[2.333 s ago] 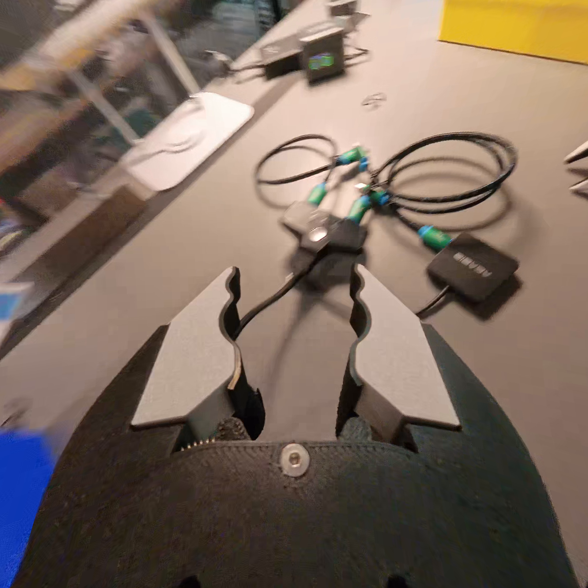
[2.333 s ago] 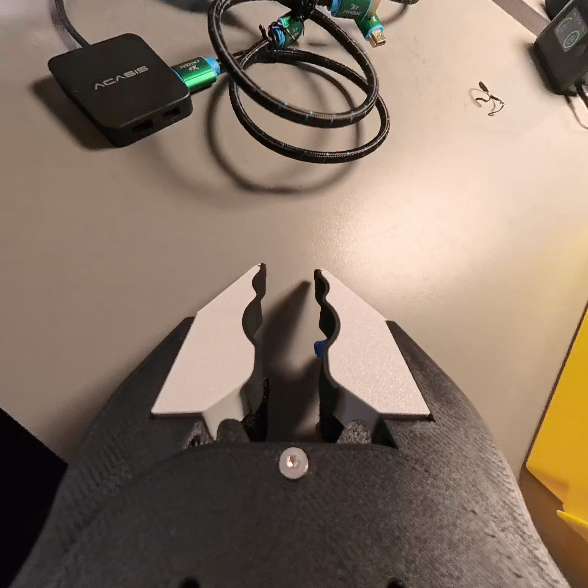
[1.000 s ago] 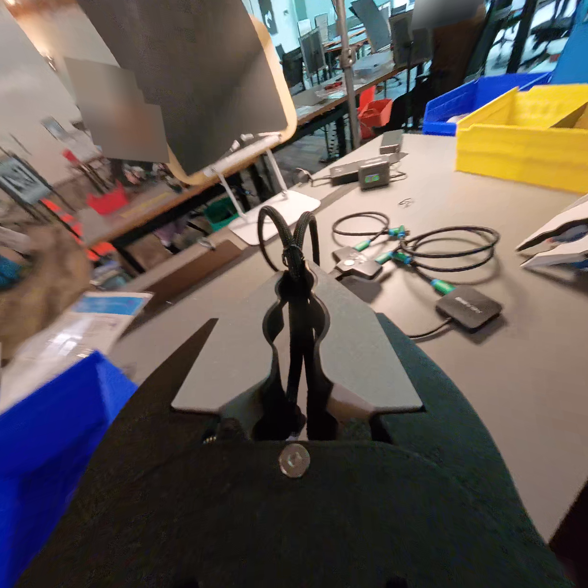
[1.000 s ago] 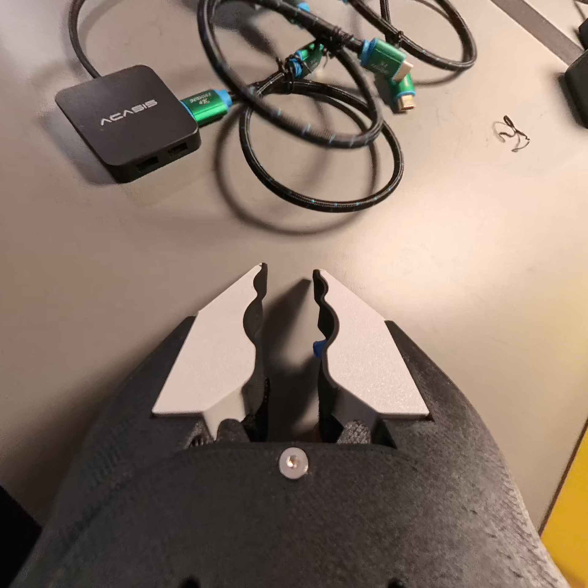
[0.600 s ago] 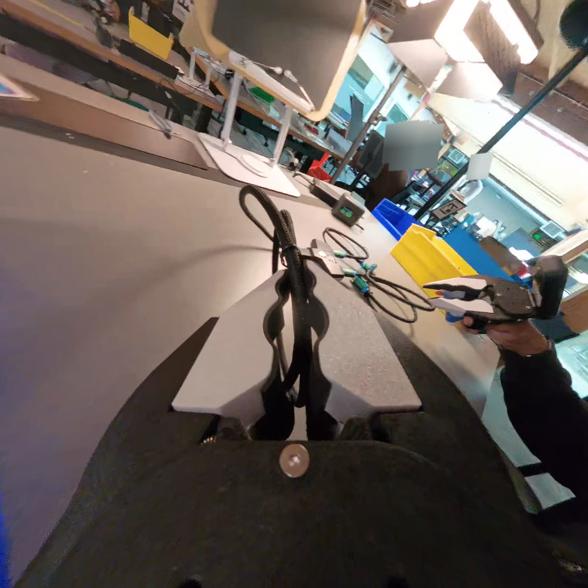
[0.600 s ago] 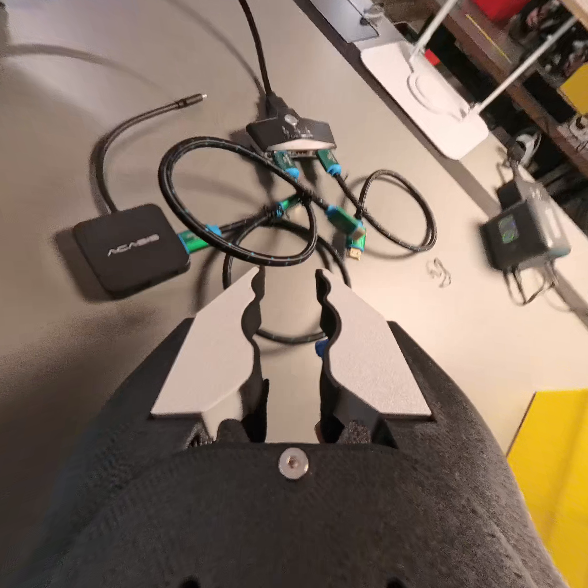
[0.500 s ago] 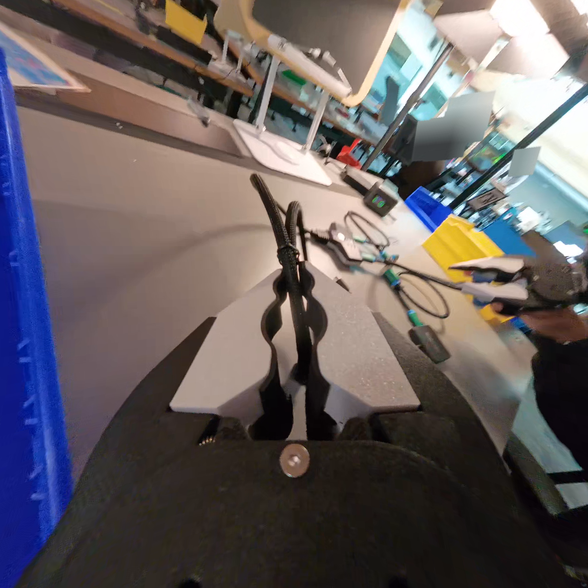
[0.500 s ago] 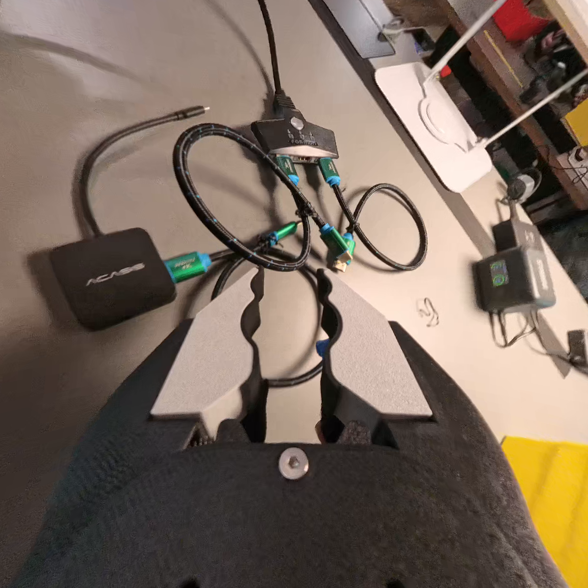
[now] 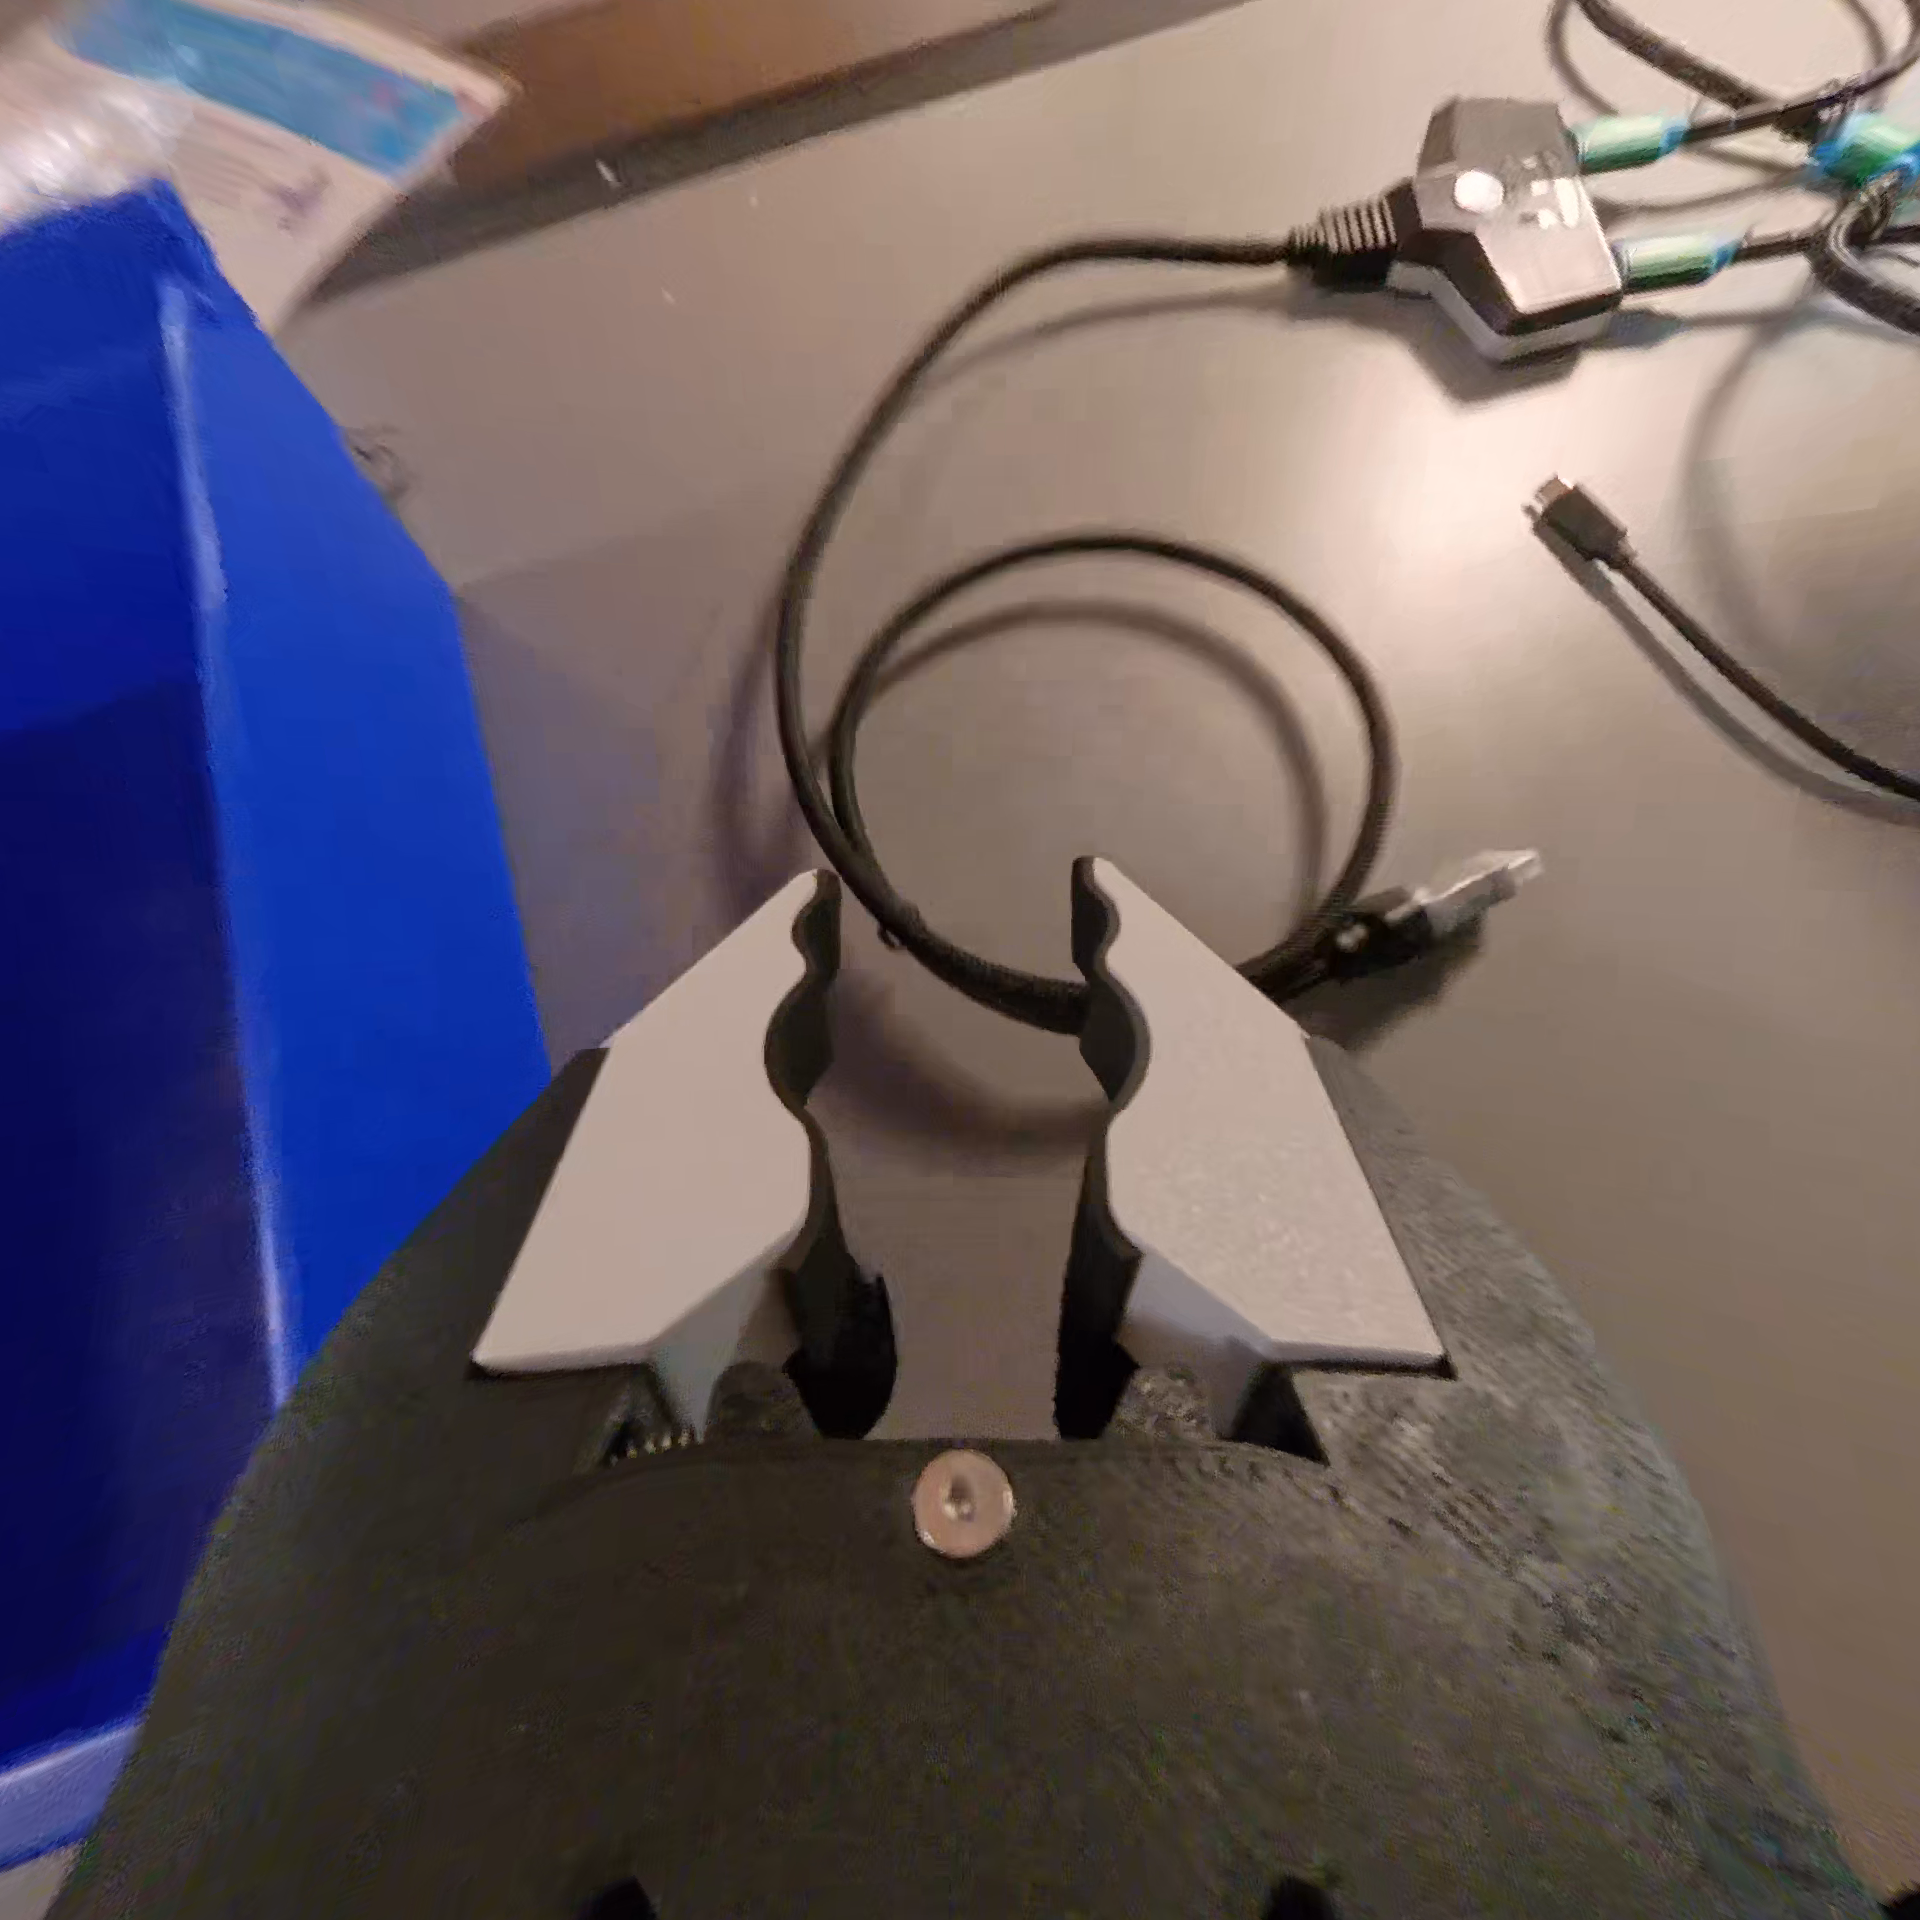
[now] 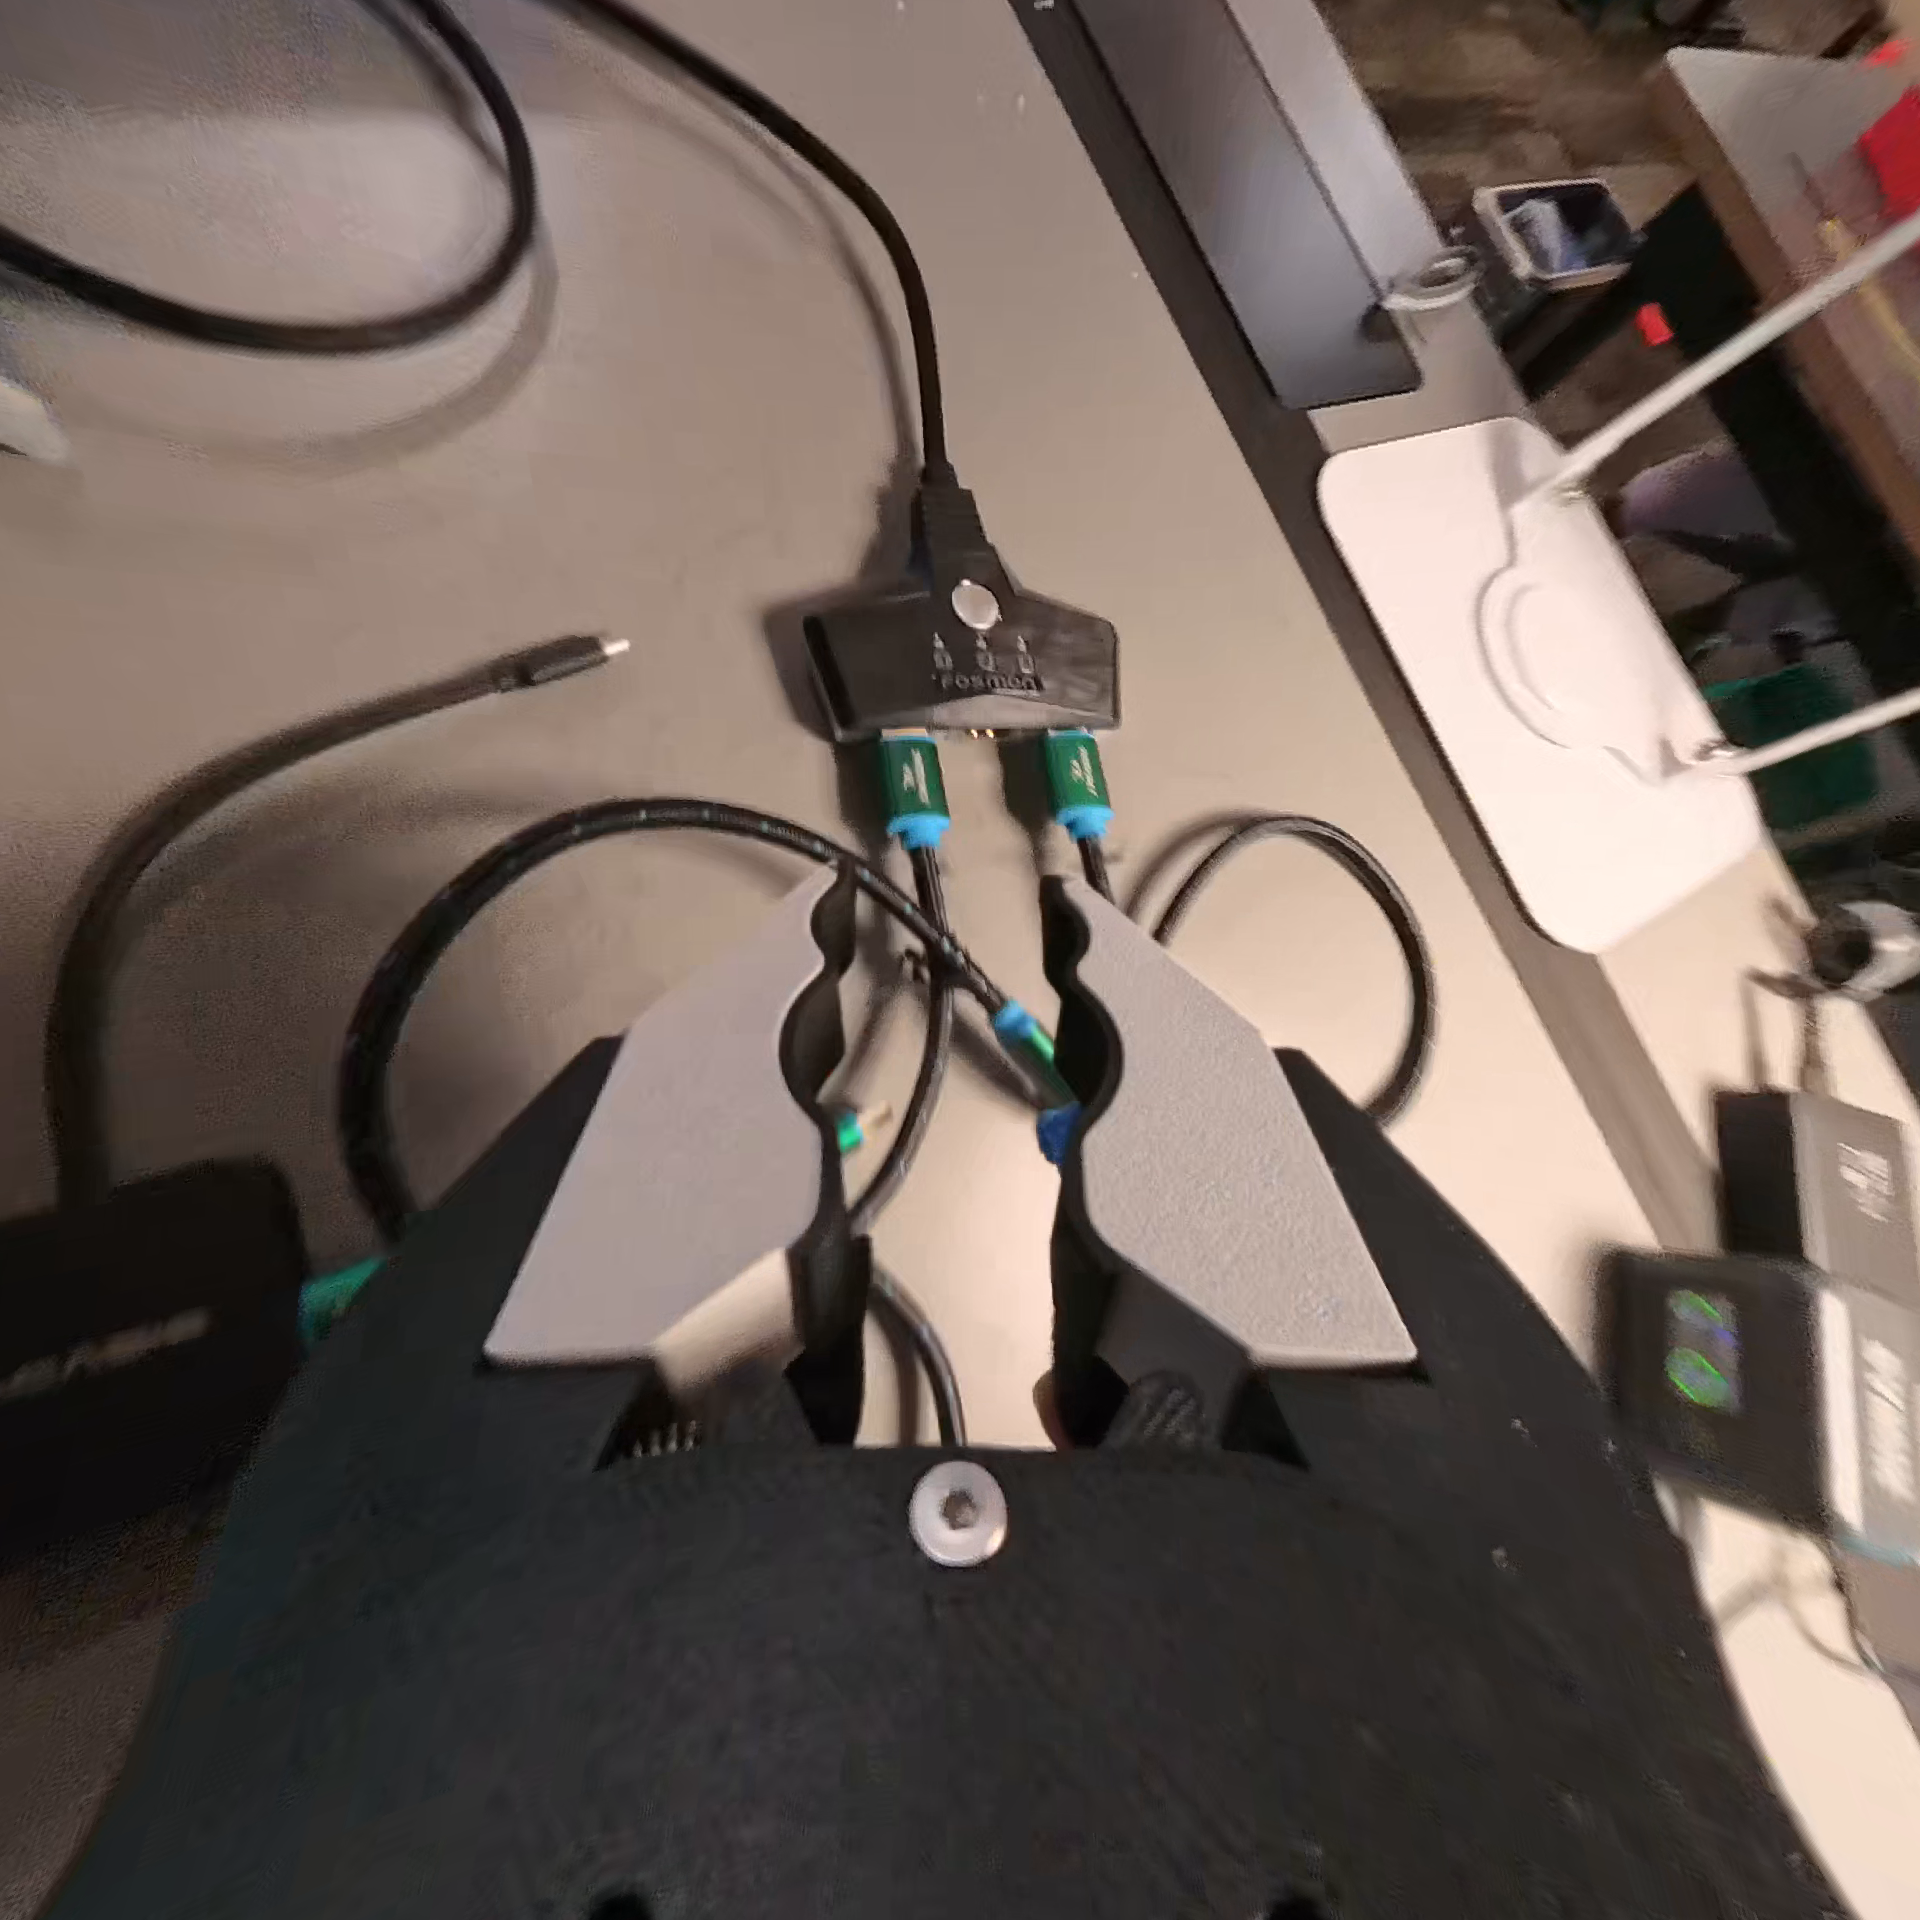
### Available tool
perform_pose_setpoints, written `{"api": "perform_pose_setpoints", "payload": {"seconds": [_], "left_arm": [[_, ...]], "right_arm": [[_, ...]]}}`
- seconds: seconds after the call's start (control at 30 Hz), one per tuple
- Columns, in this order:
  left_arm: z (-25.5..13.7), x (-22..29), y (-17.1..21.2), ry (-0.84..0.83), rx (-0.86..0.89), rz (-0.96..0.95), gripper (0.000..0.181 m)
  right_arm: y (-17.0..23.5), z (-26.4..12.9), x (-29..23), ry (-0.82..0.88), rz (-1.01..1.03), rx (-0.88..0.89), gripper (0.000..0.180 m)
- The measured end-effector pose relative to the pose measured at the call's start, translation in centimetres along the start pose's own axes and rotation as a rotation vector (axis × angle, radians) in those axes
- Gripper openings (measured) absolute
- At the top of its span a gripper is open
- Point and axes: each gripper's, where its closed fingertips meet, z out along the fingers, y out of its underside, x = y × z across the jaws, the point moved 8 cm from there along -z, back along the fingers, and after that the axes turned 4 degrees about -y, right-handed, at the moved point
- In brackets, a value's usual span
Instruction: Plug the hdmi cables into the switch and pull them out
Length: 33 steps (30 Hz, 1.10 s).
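The black HDMI switch (image 10: 966,665) lies on the grey table with two green HDMI plugs (image 10: 912,790) in its near side. My right gripper (image 10: 940,888) is open just short of them, above a loose green plug (image 10: 1023,1049) and braided cable loops that show between its fingers. My left gripper (image 9: 954,878) is open and empty over the switch's own black cable (image 9: 1091,769), which lies coiled on the table with its metal plug (image 9: 1455,904) to the right. The switch also shows in the left wrist view (image 9: 1507,239), far right.
A blue bin (image 9: 208,831) stands close on the left of my left gripper. A black square box (image 10: 125,1320) sits at the right gripper's left. A white lamp base (image 10: 1507,675) and a charger (image 10: 1704,1351) are on the right. A thin cable end (image 10: 582,655) lies left of the switch. Some 35 cm of space lies between my two pairs of fingers. My right tips are roughly 11 cm from the black HDMI switch (image 10: 966,665). My left wrist view (image 9: 1550,205) looks at it from another angle.
My left gripper, shut on the switch's black cable and held up, has tipped down and opened; the cable now lies coiled on the table. My right gripper moved forward to the switch's plugs.
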Motion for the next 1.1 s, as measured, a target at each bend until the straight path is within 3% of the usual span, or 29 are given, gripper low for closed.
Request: {"api": "perform_pose_setpoints", "payload": {"seconds": [0.13, 0.23, 0.3, 0.43, 0.6, 0.7, 0.83, 0.9, 0.97, 1.1], "left_arm": [[-1.0, 1.5, -2.4, -0.032, 0.034, 0.08, 0.05], [-0.4, 4.4, -4.4, 0.115, 0.082, 0.095, 0.05], [1.0, 6.6, -5.9, 0.276, 0.103, 0.043, 0.049], [6.0, 11.1, -8.7, 0.607, 0.059, -0.129, 0.049], [14.0, 14.2, -10.9, 0.758, -0.113, -0.376, 0.052], [16.3, 16.0, -11.8, 0.853, -0.144, -0.462, 0.058], [17.1, 18.6, -12.2, 0.945, -0.081, -0.428, 0.071], [16.8, 19.8, -12.2, 1.047, -0.056, -0.437, 0.064], [16.8, 20.2, -11.6, 1.038, -0.033, -0.447, 0.034], [16.3, 19.8, -10.5, 1.038, 0.005, -0.423, 0.03]], "right_arm": [[0.6, 5.1, 0.8, -0.082, 0.016, -0.115, 0.043], [1.7, 7.2, 0.0, -0.124, -0.019, -0.193, 0.04], [1.7, 7.4, -0.4, -0.108, -0.022, -0.151, 0.02], [2.2, 7.0, -1.0, -0.014, -0.086, -0.107, 0.017], [3.4, 4.6, -1.7, 0.115, -0.156, -0.034, 0.016], [4.0, 2.4, -2.3, 0.153, -0.167, 0.063, 0.015], [4.5, 0.7, -3.9, 0.135, -0.275, 0.17, 0.015], [4.5, 0.7, -4.7, 0.128, -0.34, 0.179, 0.015], [4.6, 0.8, -5.1, 0.145, -0.395, 0.151, 0.015], [4.7, 0.9, -5.5, 0.14, -0.419, 0.14, 0.016]]}}
